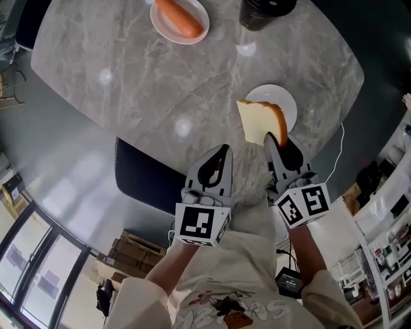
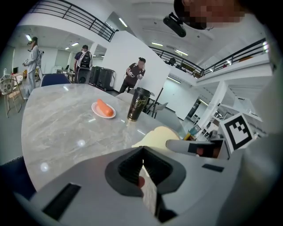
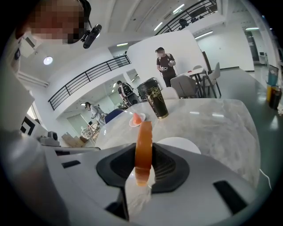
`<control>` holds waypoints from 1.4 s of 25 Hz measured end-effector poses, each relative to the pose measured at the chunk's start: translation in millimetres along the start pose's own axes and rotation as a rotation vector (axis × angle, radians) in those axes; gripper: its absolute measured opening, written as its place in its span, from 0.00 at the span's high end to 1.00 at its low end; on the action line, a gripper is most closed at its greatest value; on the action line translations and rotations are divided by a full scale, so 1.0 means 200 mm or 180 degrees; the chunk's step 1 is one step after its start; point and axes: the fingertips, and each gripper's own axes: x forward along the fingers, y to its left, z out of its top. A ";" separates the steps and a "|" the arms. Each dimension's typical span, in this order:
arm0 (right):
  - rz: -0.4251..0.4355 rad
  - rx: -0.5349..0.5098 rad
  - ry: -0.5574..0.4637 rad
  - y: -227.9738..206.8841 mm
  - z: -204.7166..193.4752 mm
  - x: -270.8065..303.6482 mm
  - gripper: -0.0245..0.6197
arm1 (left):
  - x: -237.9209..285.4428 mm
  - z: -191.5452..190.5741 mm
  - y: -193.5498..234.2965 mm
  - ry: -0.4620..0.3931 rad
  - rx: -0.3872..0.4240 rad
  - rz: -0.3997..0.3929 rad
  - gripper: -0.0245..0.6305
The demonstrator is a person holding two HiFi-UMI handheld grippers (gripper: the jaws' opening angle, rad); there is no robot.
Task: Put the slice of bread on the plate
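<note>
**A:** Where's the bread right now?

**B:** I have the slice of bread (image 1: 257, 122) in my right gripper (image 1: 275, 140), fingers clenched on its near lower corner. It stands on edge in the air with the crust (image 3: 143, 150) facing me in the right gripper view. From my head view it overlaps the near left part of the white plate (image 1: 288, 103), which sits close to the near right rim of the marble worktop (image 1: 128, 83). I judge the slice isn't down yet.

**A:** And your left?

**B:** My left gripper (image 1: 220, 154) hangs just to the left of the right one, fingers clenched on nothing. It has no job here.

**A:** How do you finish this cleanly?

**B:** I'd carry the slice a little farther and to the right so it centres over the plate. Then I'd tip my wrist so a broad face turns down and lower it until an edge touches. Only then do I let the fingers go. Bread is soft, so dropping it from height could make it flop off.

**A:** Any risks?

**B:** The plate is near the rim, so a nudge from my fingers could shove it off. The dark tumbler (image 1: 260, 13) and the small plate (image 1: 160, 27) of orange food are at the far side, well clear.
</note>
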 end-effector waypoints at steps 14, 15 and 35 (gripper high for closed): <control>-0.0383 -0.1090 0.0629 -0.23 -0.14 0.03 0.56 | 0.02 -0.09 -0.02 0.0122 -0.0040 -0.0050 0.95; -0.0411 -0.1088 0.0637 -0.24 -0.14 0.02 0.56 | 0.02 -0.09 -0.02 0.0121 -0.0034 -0.0053 0.95; -0.0649 -0.1240 0.0561 -0.25 -0.13 -0.07 0.50 | -0.04 -0.06 -0.03 0.0054 0.0044 -0.0137 0.95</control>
